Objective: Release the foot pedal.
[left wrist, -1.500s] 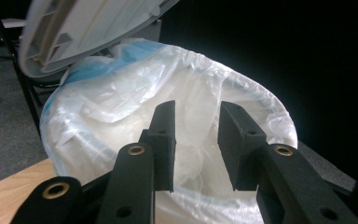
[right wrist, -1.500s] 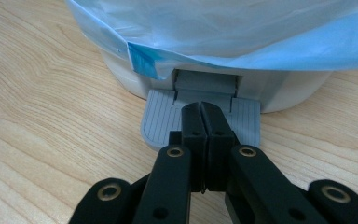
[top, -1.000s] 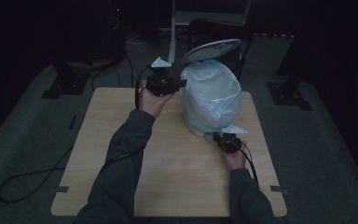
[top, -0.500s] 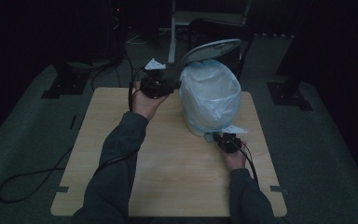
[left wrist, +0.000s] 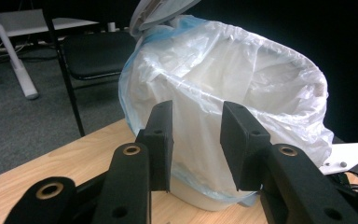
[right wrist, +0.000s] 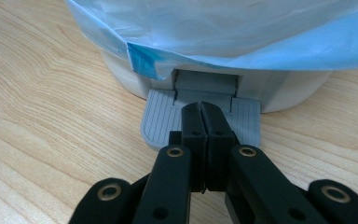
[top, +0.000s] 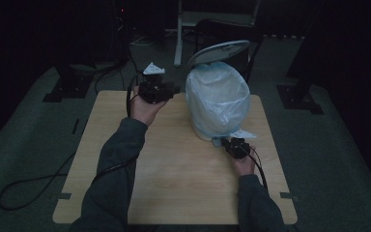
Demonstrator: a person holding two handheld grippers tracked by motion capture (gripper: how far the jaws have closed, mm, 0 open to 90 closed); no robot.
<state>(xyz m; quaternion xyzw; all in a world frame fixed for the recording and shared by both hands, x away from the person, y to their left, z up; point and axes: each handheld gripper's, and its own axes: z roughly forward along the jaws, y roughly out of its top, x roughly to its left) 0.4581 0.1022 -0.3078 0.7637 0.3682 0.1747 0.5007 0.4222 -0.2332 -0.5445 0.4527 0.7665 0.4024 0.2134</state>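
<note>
left claw [top: 171,90] is up at the far left of the light wooden bench [top: 174,193], jaws spread with nothing between them, aimed at the side of the small white pedal bin with a pale blue-white plastic liner [top: 218,104], near it but not touching. the bin sits at the far right part of the bench, its round grey lid [top: 219,52] tipped up and open. liner looks already fitted, folded over the rim and hanging down the outside, so my guess is that part's done and what's left is tidying the bag or dropping something in, then letting the lid down.

right claw [right wrist: 201,122] has its jaws pressed together, empty, tips resting on the grey ribbed foot pedal [right wrist: 163,122] at the bin's base, probably what keeps the lid up.

around it: a dark chair [left wrist: 98,53] behind the bin and a black cable [top: 24,188] on the floor. nothing's really in the way.
</note>
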